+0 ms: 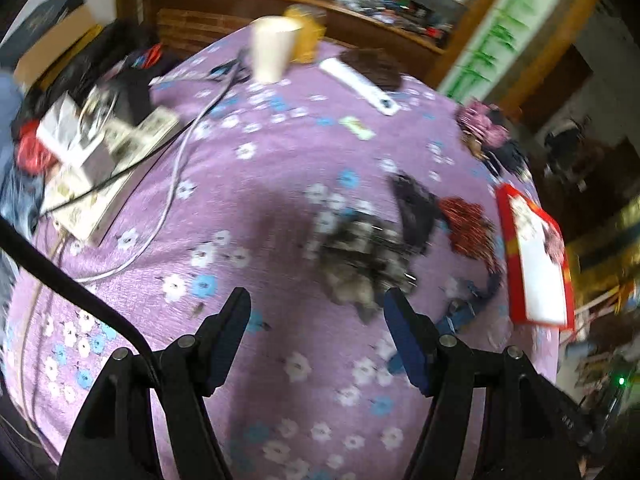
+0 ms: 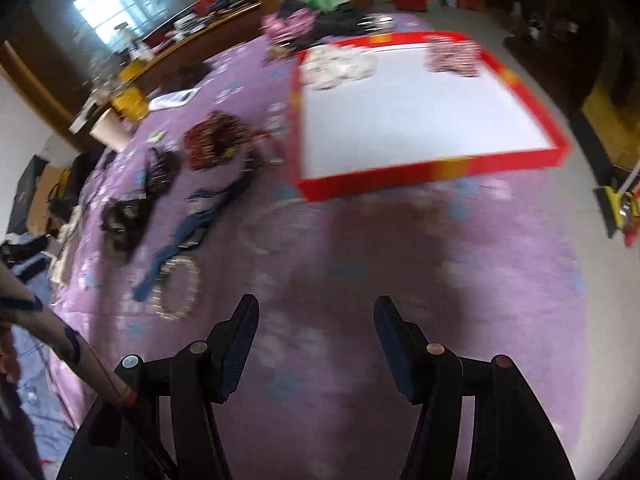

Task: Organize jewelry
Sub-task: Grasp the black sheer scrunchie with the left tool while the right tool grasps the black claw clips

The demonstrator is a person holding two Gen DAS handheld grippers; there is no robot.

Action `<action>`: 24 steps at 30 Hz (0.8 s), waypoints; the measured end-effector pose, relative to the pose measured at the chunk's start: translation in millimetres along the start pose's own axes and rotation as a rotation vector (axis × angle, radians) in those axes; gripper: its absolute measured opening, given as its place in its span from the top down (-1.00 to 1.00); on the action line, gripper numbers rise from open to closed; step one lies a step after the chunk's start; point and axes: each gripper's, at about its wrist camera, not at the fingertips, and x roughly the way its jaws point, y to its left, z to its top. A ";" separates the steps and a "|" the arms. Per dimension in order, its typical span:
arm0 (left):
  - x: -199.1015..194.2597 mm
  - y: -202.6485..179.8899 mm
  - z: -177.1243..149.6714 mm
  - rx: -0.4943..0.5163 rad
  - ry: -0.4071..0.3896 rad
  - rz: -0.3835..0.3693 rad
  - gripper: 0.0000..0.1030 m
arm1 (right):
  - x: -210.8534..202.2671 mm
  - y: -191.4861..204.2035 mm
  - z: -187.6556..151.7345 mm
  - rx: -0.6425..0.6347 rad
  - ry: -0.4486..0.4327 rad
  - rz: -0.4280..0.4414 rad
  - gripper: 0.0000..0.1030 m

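Both views are motion-blurred. My left gripper is open and empty above the purple flowered cloth, just short of a grey-black jewelry heap. Beyond it lie a black piece, a red beaded piece and a blue strand. A red-rimmed white tray is at the right. My right gripper is open and empty over bare cloth. The tray lies ahead, with a white piece and a pink piece inside. A red beaded piece, blue strand and pearl ring lie left.
A white paper cup, a white remote, cables and boxes lie at the far and left side of the table. A pink-black heap lies at the right edge. Wooden shelves stand behind.
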 end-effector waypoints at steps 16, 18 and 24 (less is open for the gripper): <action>92.6 13.1 34.0 0.038 0.098 -0.243 -0.31 | 61.0 110.6 69.8 -0.153 0.009 0.082 -0.24; 102.7 8.1 31.4 0.044 0.127 -0.274 -0.31 | 65.4 115.0 72.0 -0.161 0.011 0.092 -0.24; 117.3 -14.3 17.1 0.086 0.200 -0.265 0.84 | 73.7 121.8 87.5 -0.138 0.019 0.102 -0.24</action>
